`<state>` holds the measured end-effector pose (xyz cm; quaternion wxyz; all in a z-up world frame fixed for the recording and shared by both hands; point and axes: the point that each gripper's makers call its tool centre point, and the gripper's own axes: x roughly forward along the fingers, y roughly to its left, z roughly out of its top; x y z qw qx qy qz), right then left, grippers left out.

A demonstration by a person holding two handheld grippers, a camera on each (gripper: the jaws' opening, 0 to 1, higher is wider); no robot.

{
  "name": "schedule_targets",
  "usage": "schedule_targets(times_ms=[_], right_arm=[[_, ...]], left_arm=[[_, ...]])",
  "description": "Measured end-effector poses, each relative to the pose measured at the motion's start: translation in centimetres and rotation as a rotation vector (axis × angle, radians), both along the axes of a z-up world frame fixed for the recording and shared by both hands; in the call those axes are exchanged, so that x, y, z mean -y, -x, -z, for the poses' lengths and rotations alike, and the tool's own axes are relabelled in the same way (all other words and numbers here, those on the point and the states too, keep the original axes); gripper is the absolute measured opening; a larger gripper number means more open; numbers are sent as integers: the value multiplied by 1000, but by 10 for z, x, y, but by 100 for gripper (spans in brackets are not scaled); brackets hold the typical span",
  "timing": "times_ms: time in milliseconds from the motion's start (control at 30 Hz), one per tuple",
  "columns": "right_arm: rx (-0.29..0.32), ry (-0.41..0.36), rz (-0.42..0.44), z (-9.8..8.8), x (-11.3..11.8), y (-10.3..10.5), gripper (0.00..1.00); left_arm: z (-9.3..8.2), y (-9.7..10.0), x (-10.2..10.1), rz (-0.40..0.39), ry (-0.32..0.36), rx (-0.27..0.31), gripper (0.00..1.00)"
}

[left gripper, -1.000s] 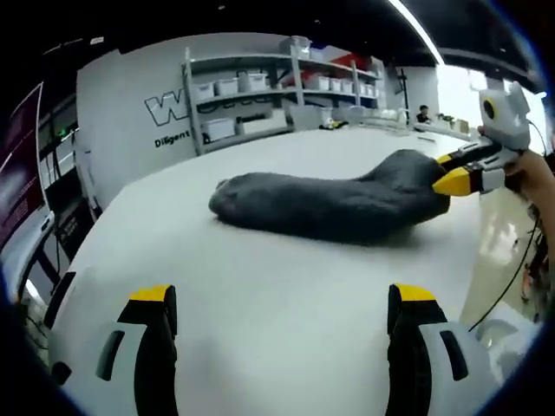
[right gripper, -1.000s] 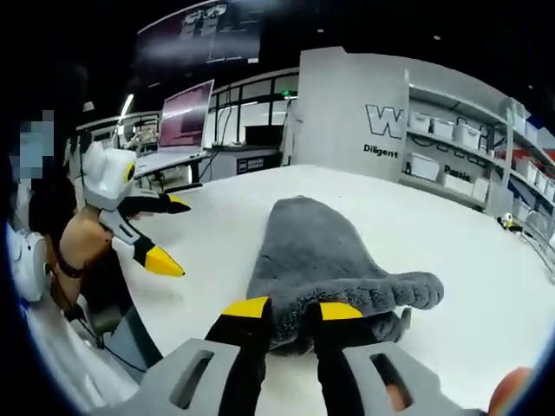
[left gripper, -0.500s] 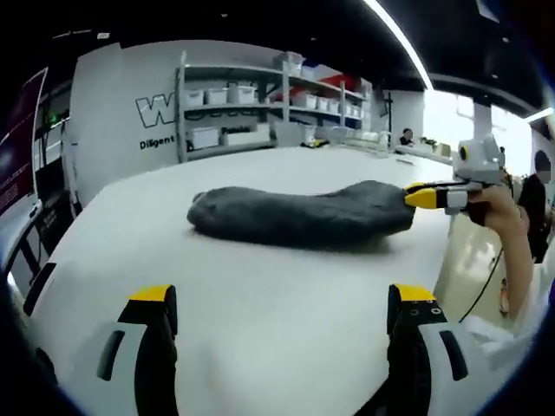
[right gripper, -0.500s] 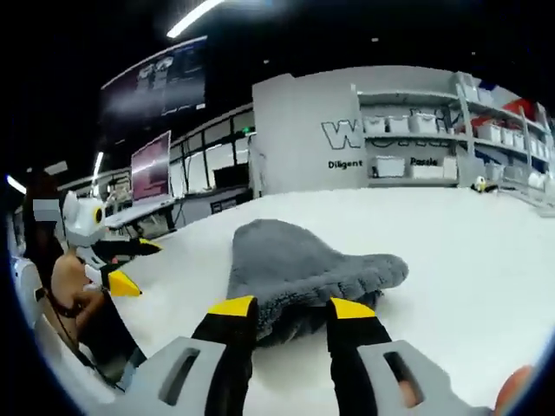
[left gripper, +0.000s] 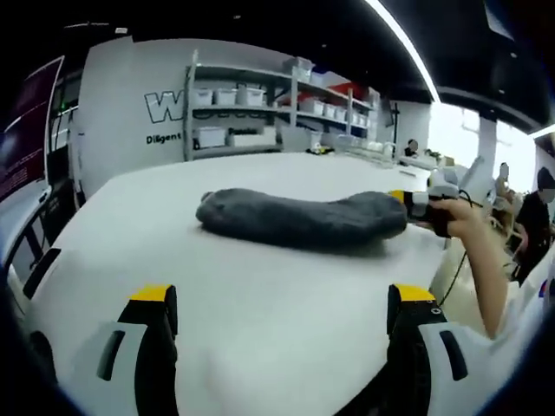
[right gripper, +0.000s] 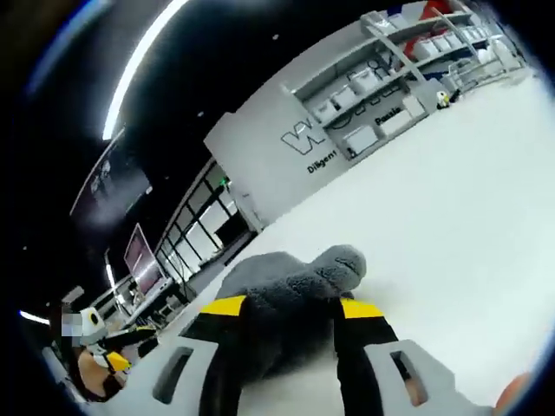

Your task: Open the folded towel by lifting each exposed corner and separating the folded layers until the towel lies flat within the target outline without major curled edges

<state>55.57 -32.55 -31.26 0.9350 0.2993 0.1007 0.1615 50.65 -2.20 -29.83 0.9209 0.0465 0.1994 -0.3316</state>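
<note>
Left gripper [left gripper: 282, 308] hovers low over the white table [left gripper: 260, 286], jaws spread wide w/ nothing between them — just bare tabletop. Well ahead of it lies the grey towel [left gripper: 299, 217], bunched into a long rumpled mound, not flat. At the towel's far right end the right gripper [left gripper: 414, 204] comes in, held by a person's hand [left gripper: 451, 217], its yellow tips touching the cloth.

Right gripper view: right gripper [right gripper: 290, 305] sits right at the towel [right gripper: 286, 290], fluffy grey pile filling the gap between its yellow-tipped jaws. Jaws are partly apart; cloth is between them, but can't tell if they actually pinch it. View is rolled, table [right gripper: 451, 217] sloping up to the right. Left gripper [right gripper: 113, 355] shows small, well off to the left of the right one.

Shelving w/ bins [left gripper: 251, 113] stands past the table, beyond both grippers.
</note>
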Motion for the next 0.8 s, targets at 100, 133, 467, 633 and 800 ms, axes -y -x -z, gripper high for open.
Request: schedule_targets(times_ms=[100,133,467,633,800], right_arm=[[35,44,25,-3,1,-12,19],[76,66,31,-11,0,-12,8],[447,751,-76,-66,-96,16,2],[633,1045,-324,-61,-190,41,2],[697,1184,-483,-30,-241,59,2]], left_arm=[[-3,1,-3,-25,-6,0,99],[-4,1,-4,-28,-9,2,99],[-27,-11,-11,-75,6,34,98],[-52,-9,-5,-62,61,99,98],[-49,-7,5,-25,90,90,93]])
